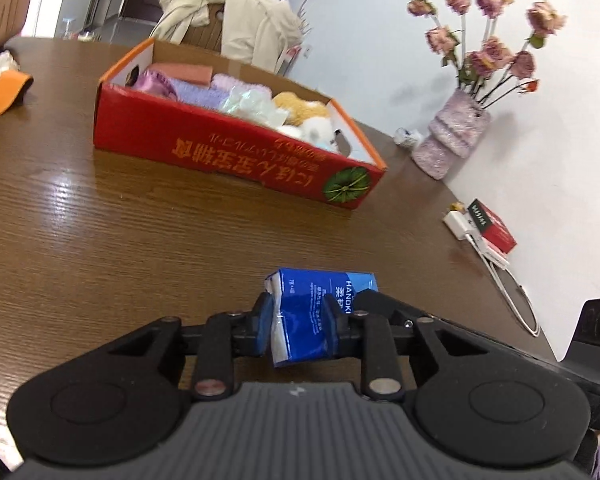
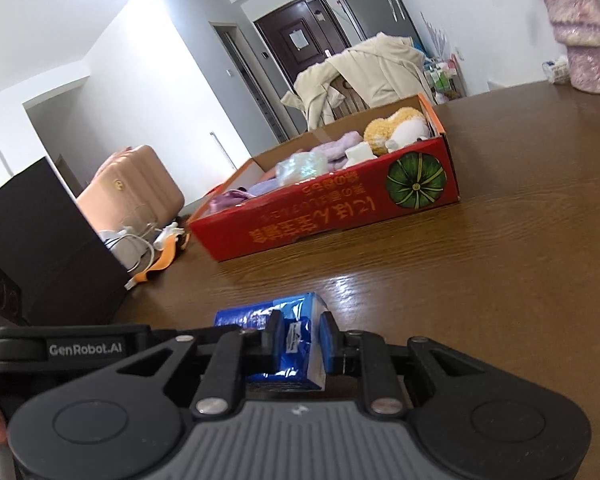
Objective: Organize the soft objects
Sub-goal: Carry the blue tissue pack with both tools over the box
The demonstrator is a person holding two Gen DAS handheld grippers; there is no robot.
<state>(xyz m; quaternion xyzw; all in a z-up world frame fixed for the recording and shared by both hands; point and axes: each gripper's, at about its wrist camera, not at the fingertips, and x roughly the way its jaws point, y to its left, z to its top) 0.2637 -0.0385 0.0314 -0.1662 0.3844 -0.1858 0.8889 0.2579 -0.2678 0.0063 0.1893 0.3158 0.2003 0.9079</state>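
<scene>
Tissue packs fill both wrist views: I hold one in each claw. My left gripper [image 1: 298, 322] is clamped on a small blue plastic-wrapped pack of handkerchief tissues [image 1: 320, 312], its pads pressing the two long sides so the wrapper creases. My right gripper [image 2: 300, 338] is closed the same way on a second blue tissue pack [image 2: 294, 336], which is squeezed between the pads and sticks out forward past them.

Both packs hang just above the glossy brown wooden table [image 1: 100, 240]. Ahead on that table sits a shallow red cardboard box printed with a green pumpkin [image 1: 240, 156], open at the top and already holding soft things: lilac and pink knitted cloths, a clear crinkled bag and a tan-and-white plush toy [image 1: 304, 114]. It stands well apart from my claws.

I judge these packs to be light, squashy and slick in their film, so they could slide or buckle if pinched at a corner. Holding across the middle of the broad faces, as now, seems safest, with gentle pressure only.

A pink vase of dried roses [image 1: 456, 128] stands by the wall.
</scene>
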